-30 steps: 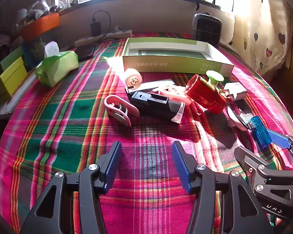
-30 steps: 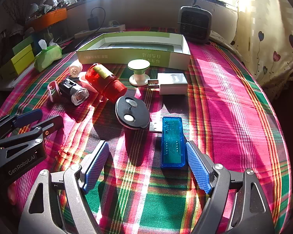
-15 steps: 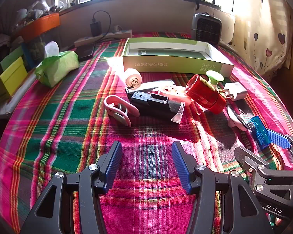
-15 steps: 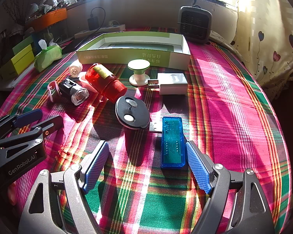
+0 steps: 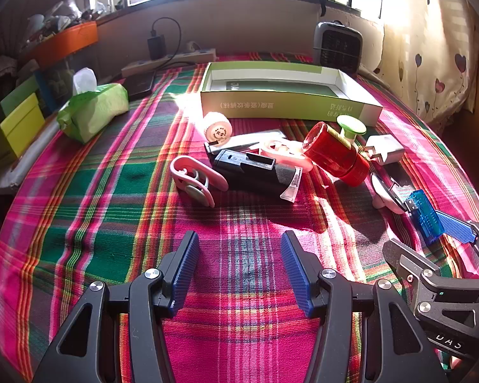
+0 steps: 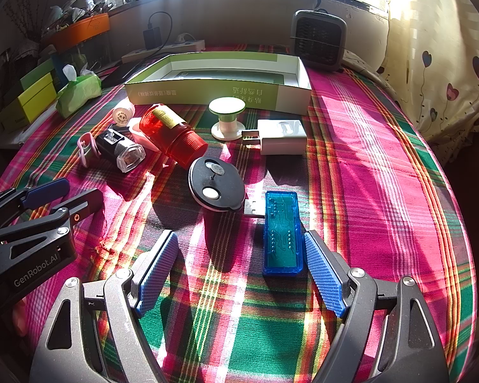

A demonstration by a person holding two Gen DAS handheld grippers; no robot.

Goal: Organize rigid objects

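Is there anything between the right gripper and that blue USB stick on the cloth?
Nothing visible. The blue USB stick already lies between the open right gripper's fingers, close beside the right-hand one. The black oval case sits beyond it.

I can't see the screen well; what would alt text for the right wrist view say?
An open right gripper with blue-padded jaws hovers over a plaid tablecloth, a translucent blue USB stick lying just inside its right pad. Beyond lie a black oval disc, a red plastic cylinder, a white plug adapter and an open green-and-white cardboard box.
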